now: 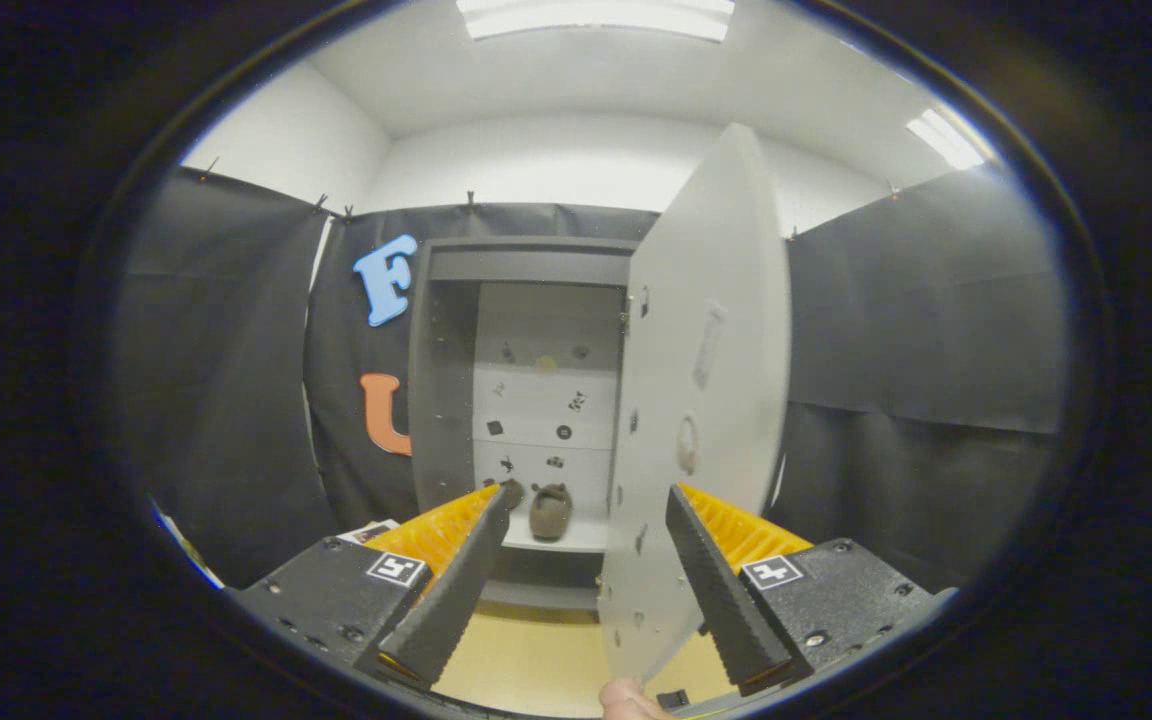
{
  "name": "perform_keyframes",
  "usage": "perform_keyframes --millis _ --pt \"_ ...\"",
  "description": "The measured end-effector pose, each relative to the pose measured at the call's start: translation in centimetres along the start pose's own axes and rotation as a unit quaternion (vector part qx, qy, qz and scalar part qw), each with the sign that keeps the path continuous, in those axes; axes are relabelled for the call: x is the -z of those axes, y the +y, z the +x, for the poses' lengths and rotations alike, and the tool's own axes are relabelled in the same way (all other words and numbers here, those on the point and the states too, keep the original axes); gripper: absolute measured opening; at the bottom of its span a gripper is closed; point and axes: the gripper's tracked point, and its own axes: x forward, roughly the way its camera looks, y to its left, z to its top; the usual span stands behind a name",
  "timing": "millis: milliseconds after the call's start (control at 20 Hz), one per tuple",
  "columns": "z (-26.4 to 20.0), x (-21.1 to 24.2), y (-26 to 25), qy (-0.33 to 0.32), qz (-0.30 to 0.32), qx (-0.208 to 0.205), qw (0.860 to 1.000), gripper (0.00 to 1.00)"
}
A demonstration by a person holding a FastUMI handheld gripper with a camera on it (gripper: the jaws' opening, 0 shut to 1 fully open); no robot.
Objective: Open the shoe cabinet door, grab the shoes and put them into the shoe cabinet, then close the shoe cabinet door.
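Door (706,400) of the cabinet (526,400), swung open toward the claw (586,580); its lower edge stands between the 2 spread fingers, nearer the right one, and whether it touches that finger cannot be told. The claw pinches nothing. Both fingers carry ribbed pads (716,590), which should bite well on a thin edge. A fingertip (626,700) shows just below the door's corner. The door is a flat, pale, rigid panel with a smooth matt face, small holes and 2 moulded recesses; it likely swings lightly on its hinges and can be pushed shut from the free edge or the face. Beyond the fingers, 2 brown shoes (549,510) sit on the lowest shelf (576,540) inside the cabinet; they look soft, rounded and light. The cabinet is grey, boxy and hard-sided, with a pale back panel dotted with small dark marks. Floor (526,660) below is smooth and yellowish.
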Motion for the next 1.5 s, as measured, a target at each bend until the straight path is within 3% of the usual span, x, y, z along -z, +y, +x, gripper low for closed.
perform_keyframes --millis 200,450,700,1050,1200,1400,1500 --pt "-1.8 0.5 -7.5 -0.022 -0.005 0.034 0.999 1.00" --pt "-1.4 4.7 -17.7 0.017 -0.005 0.097 0.995 1.00" --pt "2.2 8.2 -22.0 0.052 -0.010 0.105 0.993 1.00" --pt "7.4 12.7 -18.1 0.105 0.018 0.005 0.994 1.00" --pt "7.8 12.6 -14.7 0.101 -0.007 -0.043 0.994 1.00" --pt "7.8 12.3 -13.3 0.094 -0.046 -0.036 0.994 0.95" --pt "7.3 12.8 -12.5 0.094 -0.032 -0.024 0.995 0.95"
